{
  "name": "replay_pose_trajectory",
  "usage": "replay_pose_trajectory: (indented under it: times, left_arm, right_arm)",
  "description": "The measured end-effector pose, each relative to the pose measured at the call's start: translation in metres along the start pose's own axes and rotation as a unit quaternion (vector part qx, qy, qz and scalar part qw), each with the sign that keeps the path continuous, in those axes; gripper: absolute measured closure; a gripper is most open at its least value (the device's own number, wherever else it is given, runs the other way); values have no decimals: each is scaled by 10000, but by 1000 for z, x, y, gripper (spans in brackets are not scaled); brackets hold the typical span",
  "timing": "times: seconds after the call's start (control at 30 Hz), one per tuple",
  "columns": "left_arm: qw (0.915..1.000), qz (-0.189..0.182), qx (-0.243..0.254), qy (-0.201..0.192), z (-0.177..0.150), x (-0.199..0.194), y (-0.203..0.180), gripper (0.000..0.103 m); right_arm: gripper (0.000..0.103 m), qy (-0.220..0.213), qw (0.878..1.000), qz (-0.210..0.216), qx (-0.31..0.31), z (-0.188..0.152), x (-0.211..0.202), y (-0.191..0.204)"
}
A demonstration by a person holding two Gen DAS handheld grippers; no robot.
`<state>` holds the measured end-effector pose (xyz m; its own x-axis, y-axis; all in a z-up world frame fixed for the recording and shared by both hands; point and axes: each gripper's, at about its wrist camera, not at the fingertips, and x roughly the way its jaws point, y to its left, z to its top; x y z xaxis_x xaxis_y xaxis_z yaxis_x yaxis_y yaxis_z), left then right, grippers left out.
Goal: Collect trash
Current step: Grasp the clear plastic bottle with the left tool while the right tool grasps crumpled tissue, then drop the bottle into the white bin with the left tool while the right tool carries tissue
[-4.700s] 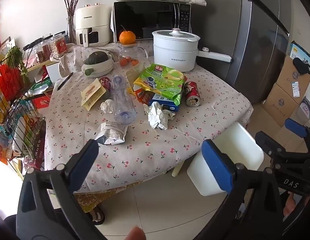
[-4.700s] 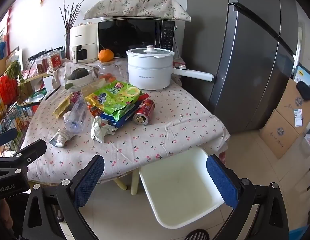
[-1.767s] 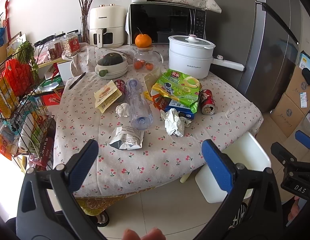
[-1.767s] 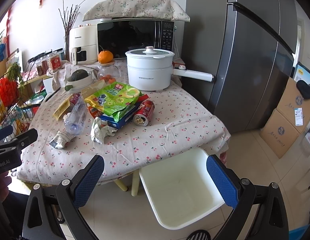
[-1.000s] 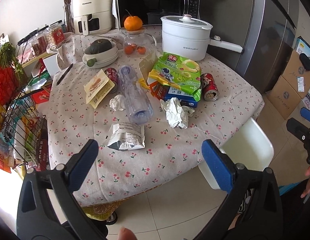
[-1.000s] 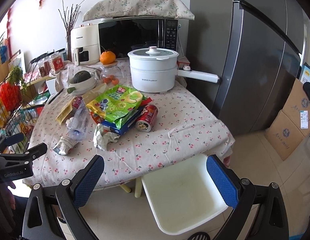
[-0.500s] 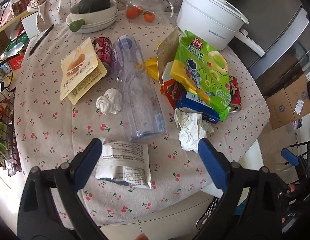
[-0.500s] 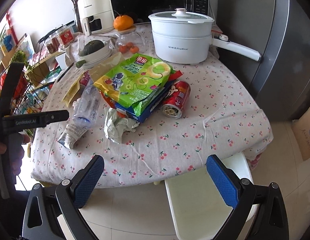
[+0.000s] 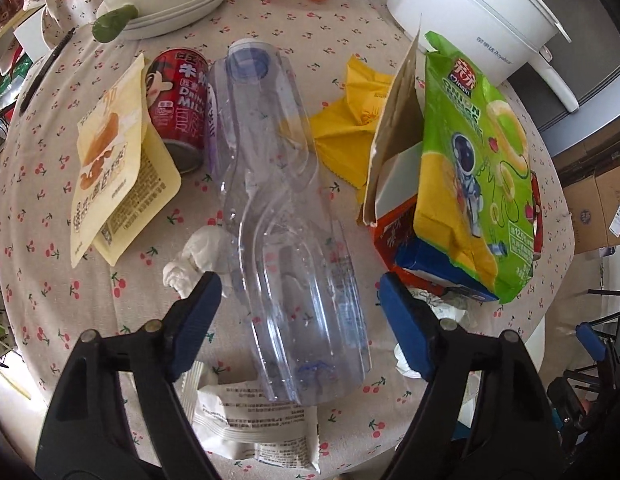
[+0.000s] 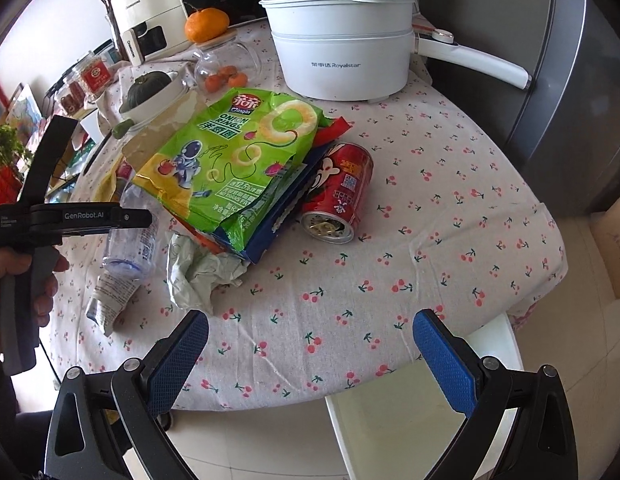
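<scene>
Left wrist view first, reading left to right: a pale yellow snack pouch (image 9: pixel 110 168) lies flat on the cherry-print tablecloth (image 9: pixel 50 264), a red drink can (image 9: pixel 181 104) on its side touches its edge, and a small crumpled white tissue (image 9: pixel 198 262) sits just beside my left gripper (image 9: pixel 298 300). Its jaws have just been closing, yet I judge them still apart, straddling the base end of the clear, crushed plastic bottle (image 9: pixel 286 216) without pressing on it. Below the bottle lies a white printed wrapper (image 9: pixel 254 420). Further right are a yellow foil wrapper (image 9: pixel 349 128) and a green onion-ring bag (image 9: pixel 473 160) resting on opened cartons.

From the right wrist view, my right gripper (image 10: pixel 310 356) hangs wide open and empty over the table's near edge, with a crumpled greenish paper (image 10: pixel 198 272) ahead to its left, a second red can (image 10: pixel 339 192) lying beside the bag, and a white plastic bin (image 10: pixel 409 420) on the floor below.

Nothing looks collected: the visible part of the bin shows bare and all the litter is on the table. I reckon I am at the first pickup, with everything left to do.
</scene>
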<state>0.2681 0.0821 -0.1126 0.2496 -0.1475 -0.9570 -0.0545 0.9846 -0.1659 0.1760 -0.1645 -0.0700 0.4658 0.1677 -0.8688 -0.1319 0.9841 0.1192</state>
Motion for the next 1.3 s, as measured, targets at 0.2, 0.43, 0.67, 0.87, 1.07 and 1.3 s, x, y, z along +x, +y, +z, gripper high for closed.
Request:
replay_pose_trajectory:
  times: [0.2, 0.43, 0.67, 0.87, 1.07, 1.3]
  left_arm:
    - [9993, -258, -209, -162, -3, -7, 11, 36]
    - [9968, -478, -250, -587, -24, -46, 24, 37]
    - [9907, -604, -273, -1186, -52, -81, 36, 39]
    - [9888, -615, -219, -1343, -62, -86, 43, 42]
    - [9949, -599, -44, -814, -73, -66, 48, 42]
    - [9988, -277, 62, -396, -63, -44, 47, 28]
  right_arm:
    - [0, 26, 10000, 34, -82, 1, 5, 10]
    - [0, 157, 9997, 165, -35, 5, 20, 24]
    - [0, 322, 9974, 610, 211, 13, 51, 52]
    - [21, 454, 9938, 888, 489, 13, 84, 69]
    - [70, 468, 9868, 1330, 799, 11, 101, 68]
    - [75, 491, 9895, 1250, 543, 9, 84, 73]
